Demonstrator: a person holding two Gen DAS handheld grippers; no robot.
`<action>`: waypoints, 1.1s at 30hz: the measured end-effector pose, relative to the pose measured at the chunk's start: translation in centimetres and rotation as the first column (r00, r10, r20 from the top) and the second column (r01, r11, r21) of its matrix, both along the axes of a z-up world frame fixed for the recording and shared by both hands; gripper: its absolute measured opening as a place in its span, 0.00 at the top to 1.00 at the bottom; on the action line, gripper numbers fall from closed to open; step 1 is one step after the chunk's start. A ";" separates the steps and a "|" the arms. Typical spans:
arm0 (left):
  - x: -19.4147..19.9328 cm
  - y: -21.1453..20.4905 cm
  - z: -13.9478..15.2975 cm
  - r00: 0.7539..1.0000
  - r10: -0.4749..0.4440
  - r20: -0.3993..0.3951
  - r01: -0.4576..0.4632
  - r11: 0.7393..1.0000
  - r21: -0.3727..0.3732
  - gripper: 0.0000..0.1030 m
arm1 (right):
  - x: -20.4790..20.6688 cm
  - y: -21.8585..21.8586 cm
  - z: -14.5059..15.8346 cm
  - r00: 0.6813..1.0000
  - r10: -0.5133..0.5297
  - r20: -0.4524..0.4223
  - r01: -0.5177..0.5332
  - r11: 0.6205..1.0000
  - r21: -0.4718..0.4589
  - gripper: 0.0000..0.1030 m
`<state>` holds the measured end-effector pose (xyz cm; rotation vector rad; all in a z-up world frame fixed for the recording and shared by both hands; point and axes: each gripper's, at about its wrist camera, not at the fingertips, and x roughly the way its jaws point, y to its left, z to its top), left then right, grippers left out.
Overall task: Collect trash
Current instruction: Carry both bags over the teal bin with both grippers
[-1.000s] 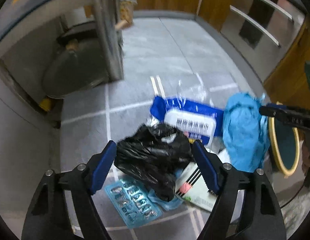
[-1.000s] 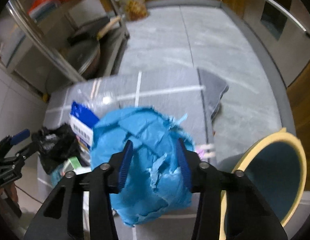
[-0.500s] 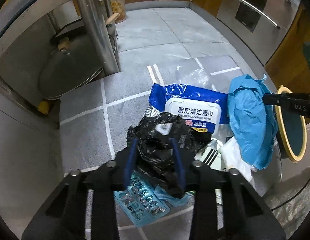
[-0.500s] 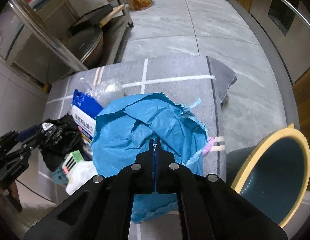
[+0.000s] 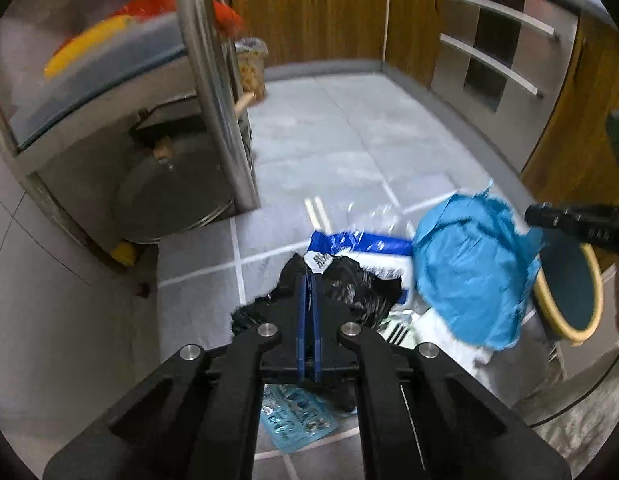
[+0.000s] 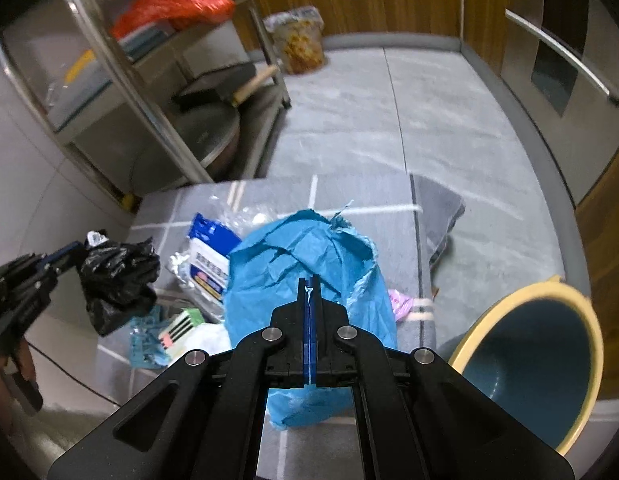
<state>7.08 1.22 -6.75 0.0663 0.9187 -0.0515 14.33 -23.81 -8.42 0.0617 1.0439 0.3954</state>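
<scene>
Lying under everything: one grey mat point(image 6: 349, 196) with pale grid lines, taken here as the landmark. Standing off the mat's far left corner: one steel rack point(image 6: 121, 80), holding one round pan point(image 6: 213, 132) with a wooden handle on its low shelf and one orange bag point(image 6: 177, 4) higher up. Standing beyond the mat near the wooden cupboards: one clear tub point(image 6: 297, 40) of yellowish contents. Sitting at the mat's near right edge: one bin point(image 6: 537, 364), yellow-rimmed, dark blue-green inside, mouth tilting toward the camera.

Hanging over the mat's middle: one crumpled blue sheet point(image 6: 309, 264), looking like paper or thin plastic, cannot tell which. Clamping tight on that sheet: the right gripper point(image 6: 310, 288), fingers together with a sliver of the material pinched between the pads. Hanging over the mat's left part: one black plastic bag point(image 6: 117, 276), clear of the litter below in the right wrist view. Pinching that bag: the left gripper point(image 5: 309, 280), fingers pressed together on the bag's top.

Lying on the mat between bag and sheet: one blue-and-white wipes pack point(image 6: 207, 248), with one crinkled clear wrapper point(image 6: 245, 212) just behind it. Lying on the mat's near left part: one white wad point(image 6: 209, 336), one small box point(image 6: 177, 326) with green and pink marks, and one light-blue blister sheet point(image 5: 297, 420) under the black bag. Peeking out on the mat beside the blue sheet, toward the bin: one pink scrap point(image 6: 401, 304).
</scene>
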 end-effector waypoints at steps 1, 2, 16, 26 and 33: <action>-0.3 0.1 0.4 1.000 0.007 0.016 -0.007 1.000 -0.008 0.98 | -0.2 -0.1 0.3 1.000 0.000 0.010 0.000 1.000 0.008 0.99; -0.5 0.1 0.8 0.999 0.013 0.031 -0.012 1.000 -0.014 0.98 | -0.6 -0.3 0.7 1.000 0.000 0.027 -0.001 1.000 0.016 0.99; -2.8 -2.3 5.9 0.979 -0.001 0.205 0.016 0.998 -0.068 0.98 | -5.9 -1.6 9.6 0.939 0.002 0.345 -0.036 0.995 0.090 0.99; -2.8 -8.7 9.6 0.955 -0.129 0.265 0.156 0.984 -0.082 0.98 | -7.8 -9.1 14.2 0.910 -0.107 0.401 0.063 0.991 0.122 0.99; -2.7 -14.3 11.3 0.923 -0.254 0.290 0.285 0.956 -0.069 0.98 | -8.9 -14.4 16.2 0.875 -0.177 0.450 0.146 0.984 0.102 0.99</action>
